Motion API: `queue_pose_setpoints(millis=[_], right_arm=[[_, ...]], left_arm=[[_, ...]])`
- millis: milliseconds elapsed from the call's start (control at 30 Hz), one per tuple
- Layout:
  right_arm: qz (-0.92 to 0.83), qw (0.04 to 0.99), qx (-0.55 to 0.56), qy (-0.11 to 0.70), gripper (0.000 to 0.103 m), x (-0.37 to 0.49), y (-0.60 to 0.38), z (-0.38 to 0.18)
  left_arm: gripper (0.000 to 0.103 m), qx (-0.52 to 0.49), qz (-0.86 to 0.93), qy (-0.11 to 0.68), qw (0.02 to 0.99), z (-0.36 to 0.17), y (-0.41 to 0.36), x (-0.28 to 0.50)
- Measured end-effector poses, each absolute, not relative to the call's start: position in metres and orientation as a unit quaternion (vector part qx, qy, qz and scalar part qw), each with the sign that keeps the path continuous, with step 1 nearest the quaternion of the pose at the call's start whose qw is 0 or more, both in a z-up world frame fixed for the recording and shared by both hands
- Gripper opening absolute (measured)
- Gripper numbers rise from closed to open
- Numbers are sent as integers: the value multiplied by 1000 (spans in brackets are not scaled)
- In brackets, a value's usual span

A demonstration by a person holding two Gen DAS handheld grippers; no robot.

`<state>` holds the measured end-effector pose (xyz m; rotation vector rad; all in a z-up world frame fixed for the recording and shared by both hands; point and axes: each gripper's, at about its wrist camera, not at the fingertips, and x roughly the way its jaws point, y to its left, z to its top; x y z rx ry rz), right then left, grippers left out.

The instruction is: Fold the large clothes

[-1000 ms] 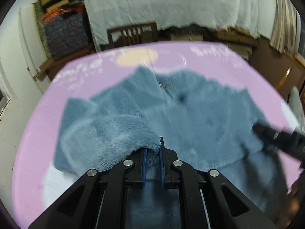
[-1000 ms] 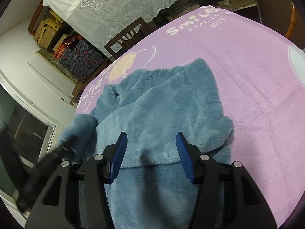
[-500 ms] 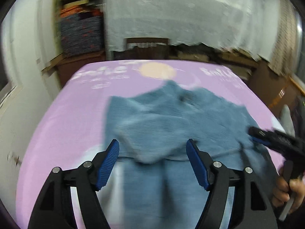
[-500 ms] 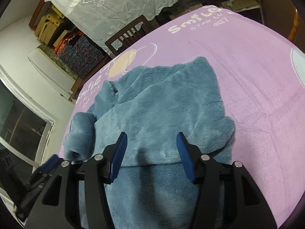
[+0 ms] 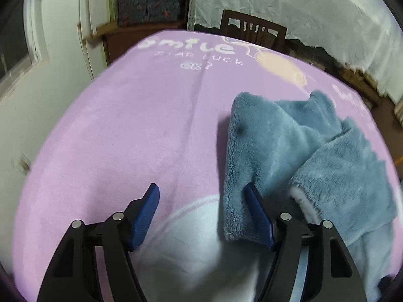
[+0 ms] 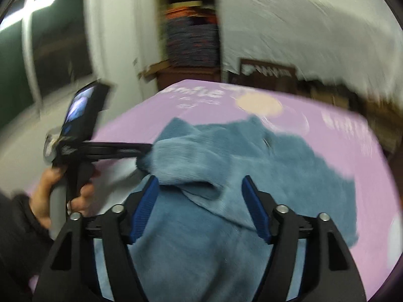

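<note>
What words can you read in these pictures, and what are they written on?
"smile": big white letters on the purple blanket.
"STAR LUCK": smaller letters just below, the first word smeared.
Tiny marks under that: too blurred to read.
White letters at the blanket's right edge: cut off, unreadable.
Nothing written on the blue fleece garment.

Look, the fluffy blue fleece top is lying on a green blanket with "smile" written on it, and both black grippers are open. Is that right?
Almost. The blanket is pink-purple, not green, as the left wrist view shows. The fluffy blue fleece top does lie on it, "smile" is printed on it, and the left gripper and right gripper are both open.
</note>
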<state>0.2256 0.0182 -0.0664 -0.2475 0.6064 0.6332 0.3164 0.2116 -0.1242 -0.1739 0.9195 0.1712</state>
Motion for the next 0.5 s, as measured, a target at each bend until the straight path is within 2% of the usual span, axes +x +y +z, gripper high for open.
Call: queue_pose_setpoints(millis=[167,333,400,467,500], right_arm=[[302,879,-258,263,69,221,75,-97],[260,867,-346,246,66,232,93,-123],[250,869,-347,248,49,239,90,-126],[263,875,-300,274,22,249,79,-118],[268,878,-278,283,17,253,74,-113]], left_arm=[[74,-105,66,448,885,-126,225,320],[74,-98,65,450,885,-125,223,321],[74,-95,67,449,886,-124,219,317],[75,-92,68,448,887,-125,218,317],[75,-91,69,447,887,-124,217,316]])
